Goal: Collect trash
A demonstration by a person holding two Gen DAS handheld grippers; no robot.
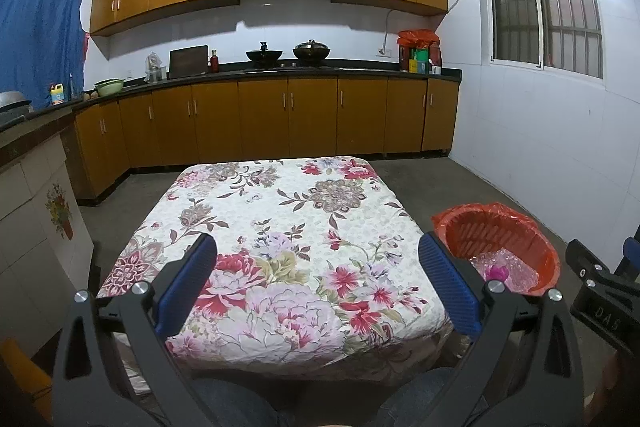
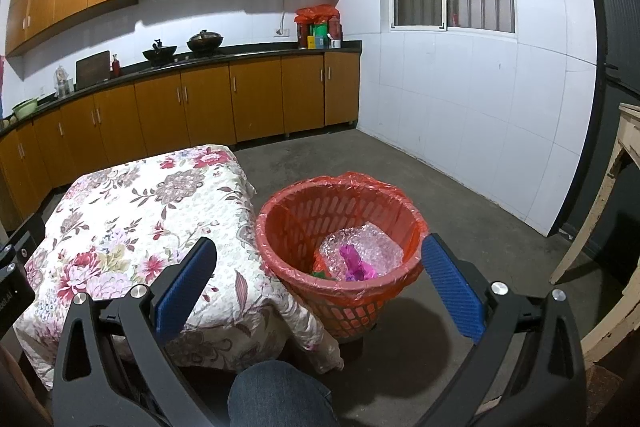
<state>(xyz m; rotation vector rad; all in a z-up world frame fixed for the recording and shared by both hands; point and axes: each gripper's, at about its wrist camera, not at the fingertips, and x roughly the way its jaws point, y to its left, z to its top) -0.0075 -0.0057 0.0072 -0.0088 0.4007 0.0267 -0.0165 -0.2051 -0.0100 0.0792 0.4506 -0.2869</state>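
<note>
With the table (image 1: 280,227) bare and the trash (image 2: 356,255) lying in the bin (image 2: 340,223) beside it, both grippers, left (image 1: 318,291) and right (image 2: 320,291), gape wide, empty; best hold clear.

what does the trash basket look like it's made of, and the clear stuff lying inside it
The basket looks like moulded orange-red plastic: rigid walls pierced with regular slots. A thin, glossy, wrinkled orange film, likely a plastic bag liner, folds over its rim. The clear wad is probably bubble wrap: translucent, shiny, covered in small bumps.
</note>
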